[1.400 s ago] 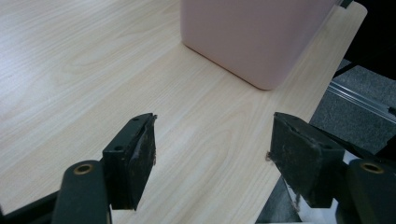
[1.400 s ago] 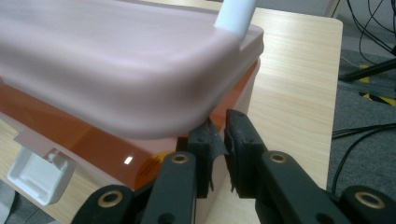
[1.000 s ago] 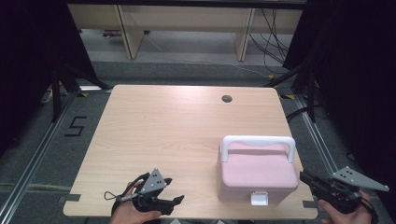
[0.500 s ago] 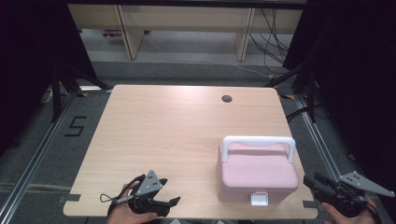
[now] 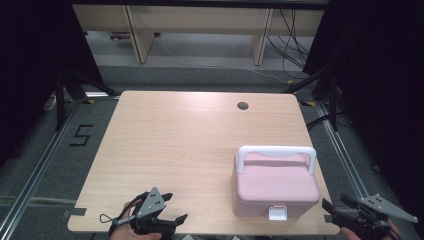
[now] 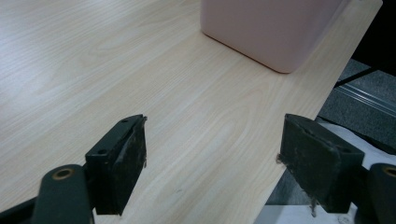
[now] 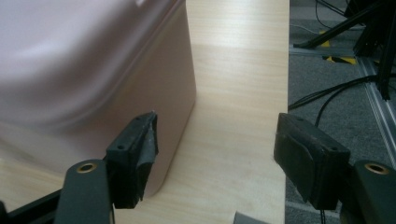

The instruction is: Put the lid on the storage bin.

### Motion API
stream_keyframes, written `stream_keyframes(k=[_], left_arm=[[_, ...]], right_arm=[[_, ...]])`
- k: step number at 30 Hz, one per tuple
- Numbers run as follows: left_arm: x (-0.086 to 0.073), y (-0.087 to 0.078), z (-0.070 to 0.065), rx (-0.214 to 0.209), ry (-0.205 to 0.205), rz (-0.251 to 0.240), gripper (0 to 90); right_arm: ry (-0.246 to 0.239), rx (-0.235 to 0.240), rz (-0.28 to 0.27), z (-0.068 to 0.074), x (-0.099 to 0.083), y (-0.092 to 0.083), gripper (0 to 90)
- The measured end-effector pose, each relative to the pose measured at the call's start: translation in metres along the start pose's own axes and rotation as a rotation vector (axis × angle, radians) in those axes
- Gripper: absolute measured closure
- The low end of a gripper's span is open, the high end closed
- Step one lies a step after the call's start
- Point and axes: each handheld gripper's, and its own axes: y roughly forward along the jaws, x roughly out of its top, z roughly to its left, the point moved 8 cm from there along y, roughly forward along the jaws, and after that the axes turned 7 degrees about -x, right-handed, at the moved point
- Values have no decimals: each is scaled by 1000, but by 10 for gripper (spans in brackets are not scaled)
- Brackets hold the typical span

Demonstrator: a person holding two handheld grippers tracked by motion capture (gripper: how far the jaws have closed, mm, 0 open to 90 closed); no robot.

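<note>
A pink box (image 5: 276,187) with a white handle (image 5: 276,150) and a white front latch (image 5: 278,213) stands at the front right of the wooden table (image 5: 190,145). My left gripper (image 5: 174,207) hovers over the table's front edge at the left, open with nothing between its fingers; its jaws have just been opening. In the left gripper view (image 6: 212,154) the box (image 6: 266,28) lies well ahead. My right gripper (image 5: 334,206) sits off the front right corner, open and empty, its jaws having just opened wide. In the right gripper view (image 7: 215,149) the box (image 7: 84,70) is close at the left.
A round cable hole (image 5: 243,105) lies near the table's far edge. Pale shelving (image 5: 200,25) stands behind, with cables (image 5: 295,45) on the floor at the right. A floor mark reading 5 (image 5: 80,135) is left of the table.
The right gripper has sunk a little beside the table's corner and its jaws have spread apart. The left gripper has stayed in place, its jaws slightly wider.
</note>
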Motion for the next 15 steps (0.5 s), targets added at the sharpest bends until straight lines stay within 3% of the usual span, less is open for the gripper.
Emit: stream_keyframes(k=[3, 4, 5, 7, 8, 12, 13, 14, 15], left_arm=[[-5, -5, 1, 7, 9, 6, 217], [-6, -5, 1, 15, -2, -4, 217], [-8, -6, 1, 18, 2, -6, 216], [-10, -8, 1, 27, -6, -15, 211], [-13, -10, 3, 33, 18, 8, 208], [-16, -13, 1, 33, 2, -16, 206], [-17, -14, 0, 37, 6, -12, 206], [-19, -16, 2, 48, 31, 8, 205], [-19, -15, -1, 38, 11, -15, 205]], right_arm=[[18, 3, -3, 1, -7, 1, 300], [1, -10, -3, -2, -10, 1, 298], [24, -8, 12, -1, -13, 1, 296], [24, 9, 18, 0, -18, 0, 291], [7, 2, 11, -1, -20, 1, 290], [14, 8, 27, 2, -27, 0, 271], [-5, -11, 30, 0, -29, -1, 269], [5, 3, 28, 3, -30, -1, 269], [24, -2, 49, 4, -33, -2, 269]])
